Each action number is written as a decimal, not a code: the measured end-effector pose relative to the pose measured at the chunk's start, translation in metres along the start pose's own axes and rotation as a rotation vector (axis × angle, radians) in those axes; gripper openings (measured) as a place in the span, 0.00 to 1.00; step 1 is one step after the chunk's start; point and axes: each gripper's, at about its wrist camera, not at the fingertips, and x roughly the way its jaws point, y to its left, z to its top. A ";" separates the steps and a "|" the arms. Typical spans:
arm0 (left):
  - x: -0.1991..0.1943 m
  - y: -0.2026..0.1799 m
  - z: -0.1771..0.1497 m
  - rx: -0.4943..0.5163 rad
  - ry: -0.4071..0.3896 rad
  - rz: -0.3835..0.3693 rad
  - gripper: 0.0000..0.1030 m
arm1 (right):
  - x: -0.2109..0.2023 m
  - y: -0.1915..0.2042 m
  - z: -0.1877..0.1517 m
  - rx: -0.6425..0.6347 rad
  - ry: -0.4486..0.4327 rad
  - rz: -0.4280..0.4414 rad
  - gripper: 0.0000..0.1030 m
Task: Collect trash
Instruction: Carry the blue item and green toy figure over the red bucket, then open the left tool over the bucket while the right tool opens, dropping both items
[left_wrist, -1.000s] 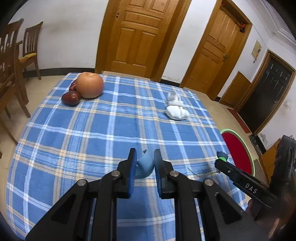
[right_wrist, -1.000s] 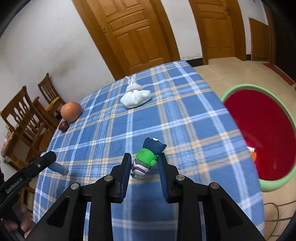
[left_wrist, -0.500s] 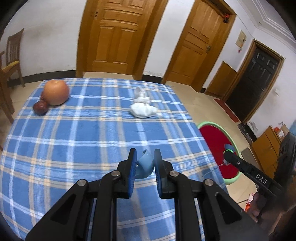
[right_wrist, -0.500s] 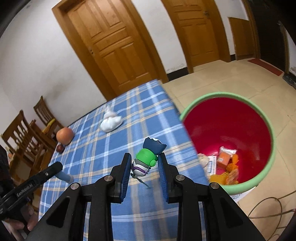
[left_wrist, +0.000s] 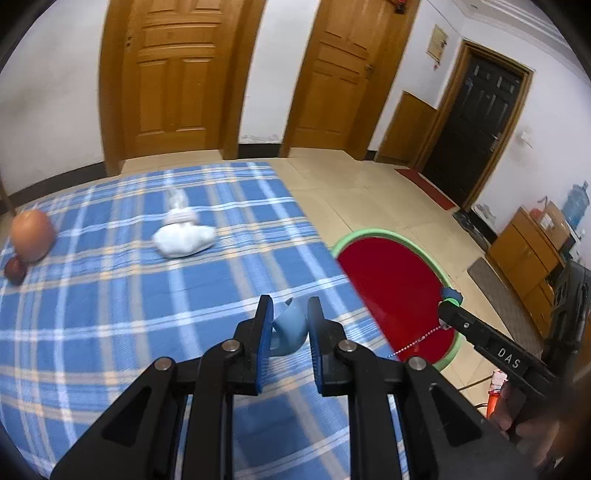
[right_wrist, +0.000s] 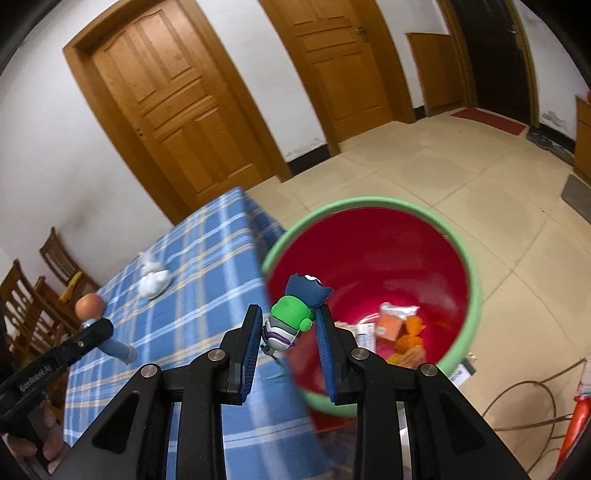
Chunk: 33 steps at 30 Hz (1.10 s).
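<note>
Underfoot, so to speak, lies a table spread with a blue, white and yellow checked cloth (left_wrist: 110, 325), set in a room with pale tiled flooring (right_wrist: 461, 177), white walls and panelled wooden doors (left_wrist: 171, 74). Just beside the table's right edge stands a red plastic tub with a green rim (right_wrist: 474, 291). The left gripper (left_wrist: 290, 325) is clamped on a pale blue curved plastic scrap (left_wrist: 290, 328) and hangs above the cloth near that edge. The right gripper (right_wrist: 290, 328) is closed around a small toy figure with a green body, dark blue cap and white-and-purple base (right_wrist: 295, 314), held over the near rim of the tub. Only the right wrist view looks down into the tub, where orange and white wrappers (right_wrist: 397, 328) lie at the bottom; from the left wrist view the tub's floor is hidden and only its red inner wall shows. The left wrist view alone takes in a dark doorway (left_wrist: 476, 129) and low wooden cabinets (left_wrist: 532, 258) along the right wall. Farther back on the cloth sit a crumpled white knotted bag (left_wrist: 183, 236), a round orange-brown fruit (left_wrist: 32, 236) and, touching it, a small dark red fruit (left_wrist: 14, 269). Wooden chairs (right_wrist: 33, 295) stand beyond the table's far left side. A thin beaded chain (left_wrist: 417, 339) dangles from the toy.
</note>
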 end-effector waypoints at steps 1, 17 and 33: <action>0.005 -0.006 0.002 0.010 0.005 -0.008 0.17 | 0.000 -0.007 0.001 0.007 -0.007 -0.012 0.29; 0.072 -0.081 0.018 0.136 0.085 -0.126 0.17 | 0.015 -0.067 0.009 0.092 -0.001 -0.036 0.31; 0.080 -0.085 0.018 0.129 0.085 -0.141 0.44 | 0.017 -0.081 0.008 0.132 0.002 -0.022 0.39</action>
